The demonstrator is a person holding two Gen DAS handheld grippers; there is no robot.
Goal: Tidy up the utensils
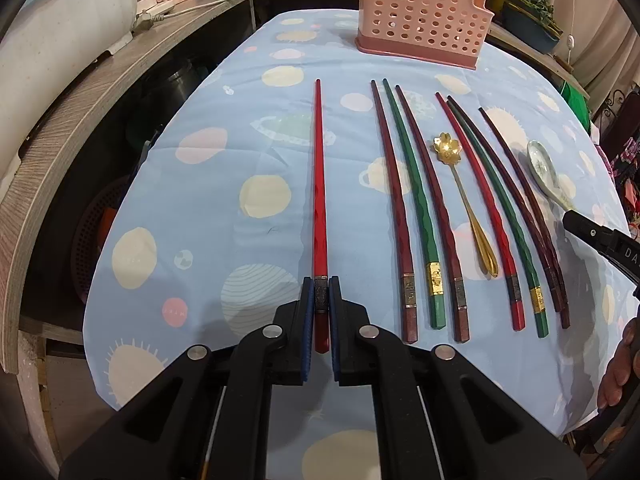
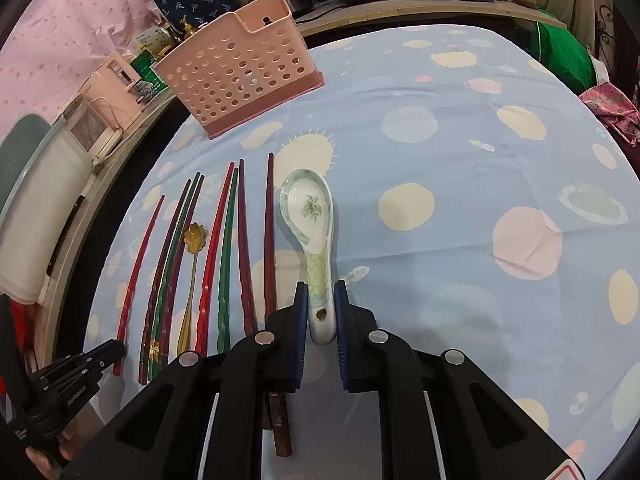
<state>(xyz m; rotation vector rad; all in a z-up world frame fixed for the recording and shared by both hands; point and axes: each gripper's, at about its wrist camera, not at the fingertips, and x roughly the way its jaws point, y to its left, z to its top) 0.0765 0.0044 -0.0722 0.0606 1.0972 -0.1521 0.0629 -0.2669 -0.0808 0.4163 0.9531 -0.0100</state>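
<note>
- So the red chopstick (image 1: 319, 200) lies lengthwise, tip toward the pink basket (image 1: 424, 20), left tool (image 1: 320, 304) clamped on its banded end.
- Right tool (image 2: 321, 312) pinches the ceramic spoon (image 2: 310, 216) by its handle, bowl pointing away.

Left claw (image 1: 321, 296) pinched shut, right claw (image 2: 321, 304) clamped, both angled downward

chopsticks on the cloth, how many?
8. One bright red chopstick apart at left, clamped in the left gripper. A trio mid-row, left of the gold spoon. Four more right of it. None appears hidden.
</note>
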